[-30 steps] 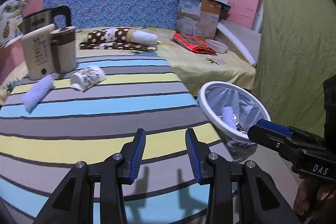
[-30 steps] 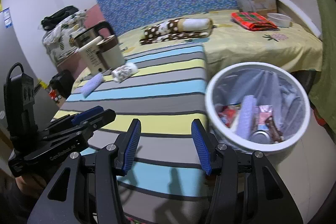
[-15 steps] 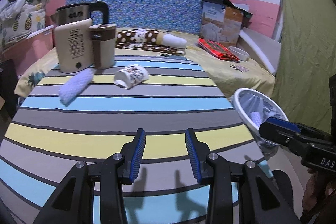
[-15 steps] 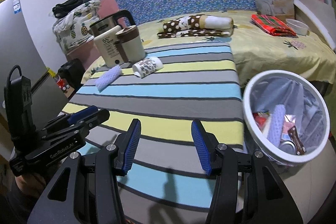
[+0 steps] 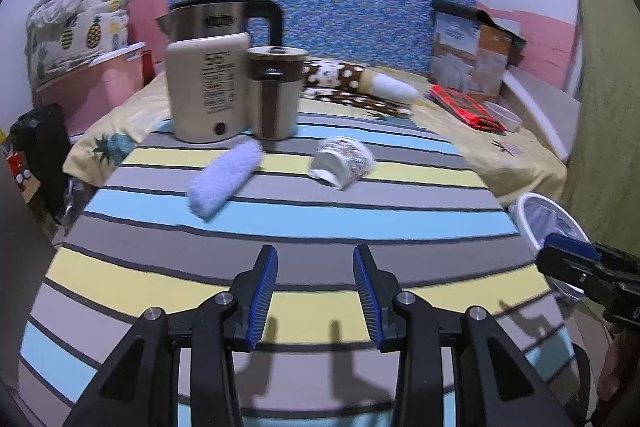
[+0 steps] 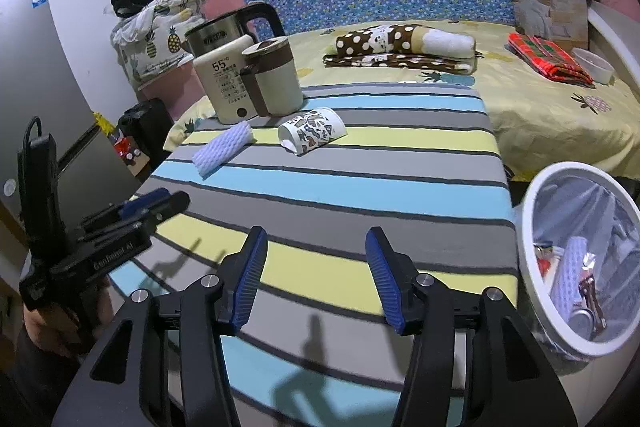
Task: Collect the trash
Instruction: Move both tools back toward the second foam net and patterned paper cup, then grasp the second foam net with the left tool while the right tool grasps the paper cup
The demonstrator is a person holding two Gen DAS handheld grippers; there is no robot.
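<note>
- Paper cup [image 6: 313, 131]: lies on its side on the striped table [image 6: 360, 187], on the far half, mouth toward the near left edge; apart from the other items. Judged very light and thin-walled; it should crush under a hard squeeze and may roll if nudged. Best hold: across the body near the middle, or one finger inside the open rim, closing gently.
- Foam sleeve [image 6: 222, 148]: pale blue netted tube, lying flat just left of the cup and just in front of the kettle base. Judged soft, springy and nearly weightless; not fragile, not slippery. Best hold: across its short width at mid-length, closing well in, as it compresses.
- Trash bin [image 6: 532, 195]: white, lined, standing on the floor off the table's right edge; already holds a similar foam sleeve and wrappers.
- Kettle [image 6: 226, 75] and lidded mug [image 6: 276, 79]: upright at the far left of the table, touching each other; judged not trash, to be avoided on approach.
- Left gripper [image 5: 315, 291]: fingers apart, holding nothing, above the near table edge.
- Right gripper [image 6: 317, 279]: fingers wide apart, holding nothing, near edge, bin to its right.
</note>
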